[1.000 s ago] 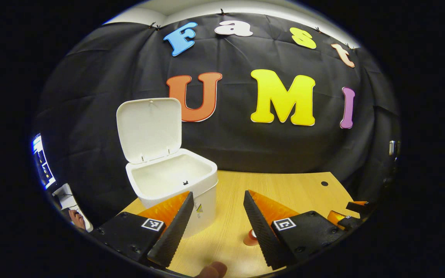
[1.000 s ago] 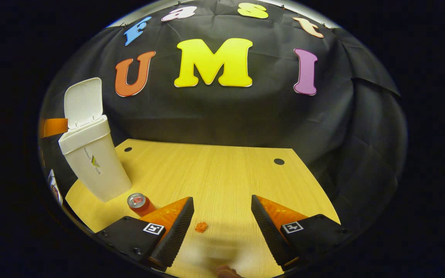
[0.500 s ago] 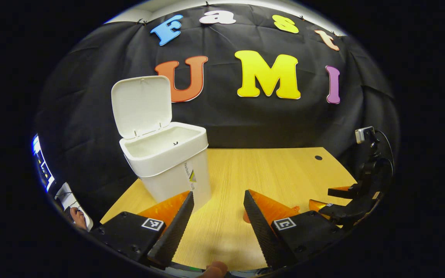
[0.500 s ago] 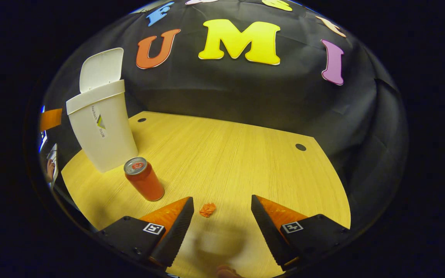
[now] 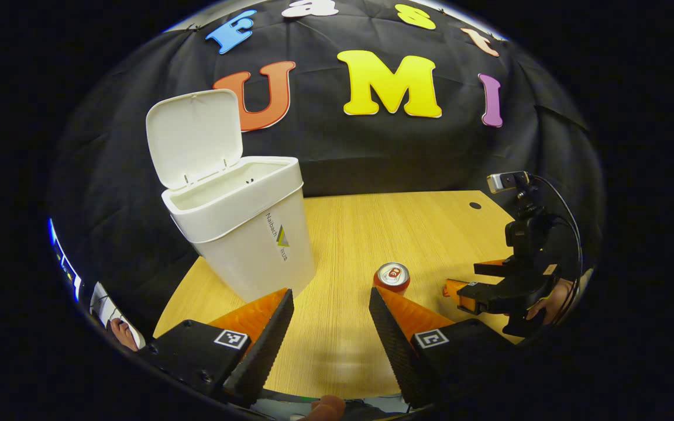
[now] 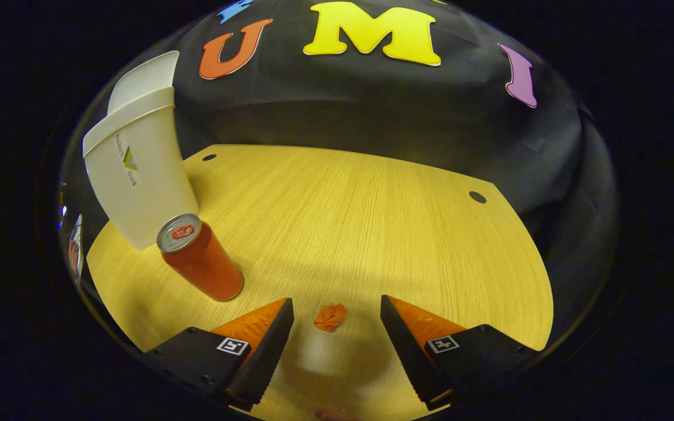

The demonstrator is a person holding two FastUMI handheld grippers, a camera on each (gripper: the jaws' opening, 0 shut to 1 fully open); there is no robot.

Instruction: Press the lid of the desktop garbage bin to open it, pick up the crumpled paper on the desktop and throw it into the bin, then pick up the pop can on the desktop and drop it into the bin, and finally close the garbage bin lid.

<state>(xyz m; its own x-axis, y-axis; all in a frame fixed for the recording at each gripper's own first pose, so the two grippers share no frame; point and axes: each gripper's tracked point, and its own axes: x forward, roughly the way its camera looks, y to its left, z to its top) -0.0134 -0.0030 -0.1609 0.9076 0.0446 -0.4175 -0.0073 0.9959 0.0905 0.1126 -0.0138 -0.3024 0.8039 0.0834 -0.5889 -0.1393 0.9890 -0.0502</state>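
Observation:
The white garbage bin (image 5: 243,234) (image 6: 135,181) stands at the table's left with its lid (image 5: 193,137) raised. An orange pop can (image 6: 199,266) (image 5: 391,278) stands upright to the right of the bin. A small crumpled orange paper (image 6: 330,316) lies on the table, just ahead of and between the fingers of my right gripper (image 6: 337,345), which is open and empty. My left gripper (image 5: 328,336) is open and empty, hovering near the table's front edge in front of the bin. In the left gripper view the right gripper (image 5: 489,289) shows farther off, low over the table, with a hand on it.
The wooden table (image 6: 360,216) has two small dark holes (image 6: 477,197) near its back corners. The black cloth wall rises close behind it. A person's hand (image 5: 119,333) and a lit screen (image 5: 74,275) show beyond the table's left edge.
The left gripper has pulled back from the bin, so bin and can now stand farther ahead. The right gripper has moved down and forward onto the crumpled paper, which now lies between its fingers.

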